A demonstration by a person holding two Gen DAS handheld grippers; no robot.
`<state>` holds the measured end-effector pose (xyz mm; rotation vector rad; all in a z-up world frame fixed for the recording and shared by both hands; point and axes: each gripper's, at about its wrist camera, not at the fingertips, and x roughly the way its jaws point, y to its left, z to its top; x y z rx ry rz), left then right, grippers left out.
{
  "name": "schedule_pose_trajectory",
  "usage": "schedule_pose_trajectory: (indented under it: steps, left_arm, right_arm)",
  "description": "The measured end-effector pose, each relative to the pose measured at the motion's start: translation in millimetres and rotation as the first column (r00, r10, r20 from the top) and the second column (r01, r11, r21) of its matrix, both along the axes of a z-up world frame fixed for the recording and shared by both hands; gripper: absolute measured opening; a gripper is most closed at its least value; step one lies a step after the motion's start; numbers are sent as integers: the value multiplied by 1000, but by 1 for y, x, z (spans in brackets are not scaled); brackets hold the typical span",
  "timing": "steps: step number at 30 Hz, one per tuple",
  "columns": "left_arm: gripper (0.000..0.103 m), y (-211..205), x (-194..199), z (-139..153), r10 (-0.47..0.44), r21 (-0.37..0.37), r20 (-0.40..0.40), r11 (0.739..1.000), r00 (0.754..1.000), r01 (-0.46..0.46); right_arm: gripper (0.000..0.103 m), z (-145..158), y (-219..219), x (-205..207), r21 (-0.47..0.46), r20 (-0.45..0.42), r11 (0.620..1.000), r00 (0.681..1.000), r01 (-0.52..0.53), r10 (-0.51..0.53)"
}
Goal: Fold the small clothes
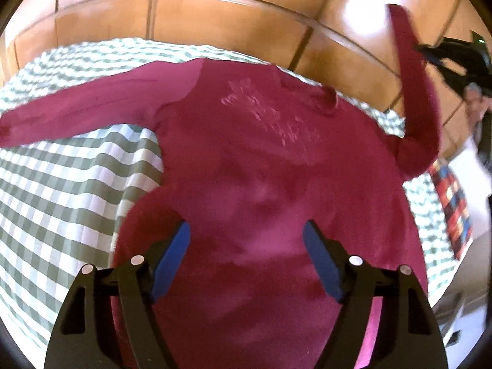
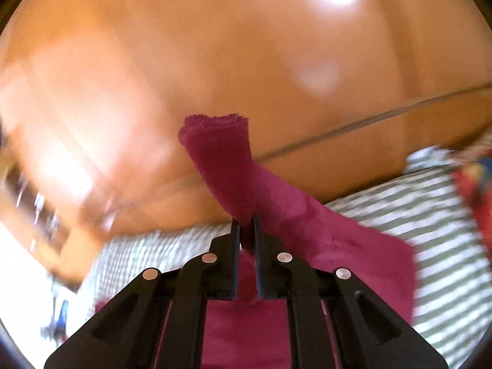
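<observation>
My left gripper tilts steeply down over the maroon top, jaws wide, nothing betw. them; the garment's body lies flat just beyond and below the blue pads, on the green-check cloth. My right gripper points shallower, jaws pinched tight on one sleeve, whose cuff sticks up past the tips. In left view that sleeve is raised off the cloth, w/ tile floor behind.
</observation>
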<state>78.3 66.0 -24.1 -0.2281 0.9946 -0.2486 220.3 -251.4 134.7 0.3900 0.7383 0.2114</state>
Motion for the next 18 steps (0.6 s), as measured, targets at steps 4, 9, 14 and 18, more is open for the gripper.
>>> schedule_pose_trajectory:
  steps: [4, 9, 14, 18]
  left_arm:
    - [75, 14, 7, 4, 15, -48, 3, 999, 1000, -15]
    - [73, 26, 20, 4, 12, -93, 6, 996, 1000, -11]
    - [69, 28, 49, 6, 18, -145, 8, 989, 1000, -17]
    - [65, 31, 79, 5, 46, -154, 1, 987, 999, -46]
  right_arm:
    - [8, -24, 59, 8, 13, -70, 986, 983, -168, 168]
    - [46, -38, 14, -21, 107, -57, 993, 996, -56, 62]
    - [46, -75, -41, -67, 83, -147, 994, 987, 71, -58]
    - [46, -115, -87, -109, 64, -240, 982, 958, 177, -157]
